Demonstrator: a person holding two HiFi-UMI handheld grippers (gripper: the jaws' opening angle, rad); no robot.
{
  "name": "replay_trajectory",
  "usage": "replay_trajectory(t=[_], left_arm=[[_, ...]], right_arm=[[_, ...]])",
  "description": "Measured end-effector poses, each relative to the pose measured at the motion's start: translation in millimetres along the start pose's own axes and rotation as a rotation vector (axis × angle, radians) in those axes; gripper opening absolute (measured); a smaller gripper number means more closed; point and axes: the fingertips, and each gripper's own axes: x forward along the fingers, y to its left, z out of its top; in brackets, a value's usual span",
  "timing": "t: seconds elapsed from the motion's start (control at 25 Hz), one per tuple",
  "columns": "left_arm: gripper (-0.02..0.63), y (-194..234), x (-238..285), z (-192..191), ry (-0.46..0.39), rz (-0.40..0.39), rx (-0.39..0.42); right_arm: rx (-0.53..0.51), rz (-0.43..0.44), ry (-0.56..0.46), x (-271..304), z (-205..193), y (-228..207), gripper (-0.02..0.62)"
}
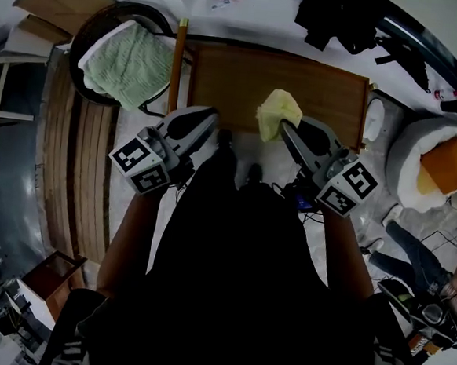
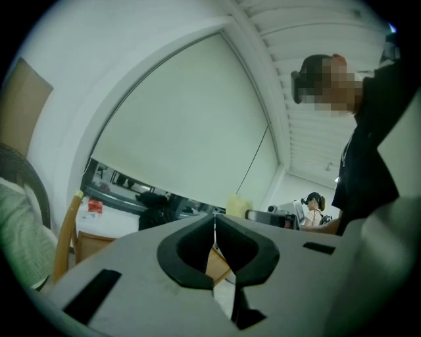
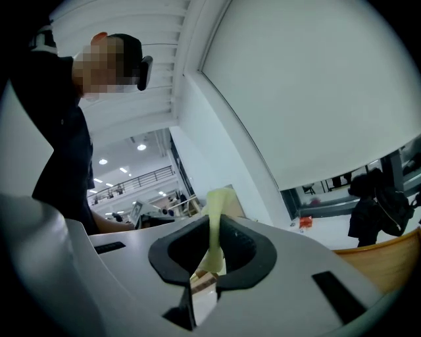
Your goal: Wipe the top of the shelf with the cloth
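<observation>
A pale yellow cloth (image 1: 278,113) hangs pinched in my right gripper (image 1: 284,130), just above the near edge of the brown wooden shelf top (image 1: 245,77). In the right gripper view the cloth (image 3: 216,227) runs up between the shut jaws of my right gripper (image 3: 212,243). My left gripper (image 1: 210,120) is raised beside it at the shelf's near left, jaws together with nothing between them. The left gripper view shows my left gripper (image 2: 214,232) pointing up toward a wall, with the shelf top (image 2: 92,245) low at the left.
A dark round chair with a green cushion (image 1: 127,63) stands left of the shelf, and a wooden pole (image 1: 177,59) leans beside it. A white round seat with an orange cushion (image 1: 443,163) is at the right. Dark bags (image 1: 344,17) lie beyond the shelf.
</observation>
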Motion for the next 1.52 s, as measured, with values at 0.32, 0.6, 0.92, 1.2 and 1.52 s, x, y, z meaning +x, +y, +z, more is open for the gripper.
replay_trajectory(t=[0.32, 0.6, 0.92, 1.2, 1.52], left_arm=[[0.015, 110.4, -24.4, 22.3, 0.064, 0.139, -0.144], [0.015, 200.1, -24.7, 5.7, 0.168, 0.299, -0.254], [0.015, 247.0, -2.6, -3.1, 0.214, 0.365, -0.287], [0.015, 267.1, 5.6, -15.9, 0.233, 0.444, -0.353], [0.015, 266.1, 20.4, -31.8, 0.259, 0.499, -0.345]], right_arm=[[0.002, -0.043, 0.139, 128.6, -10.4, -12.1, 0.048], [0.020, -0.188, 0.228, 206.6, -41.1, -67.0, 0.048], [0.115, -0.309, 0.288, 255.7, -87.5, -130.5, 0.048], [0.214, -0.289, 0.389, 294.2, -148.8, -166.2, 0.048], [0.250, -0.258, 0.552, 328.3, -219.7, -186.2, 0.048]])
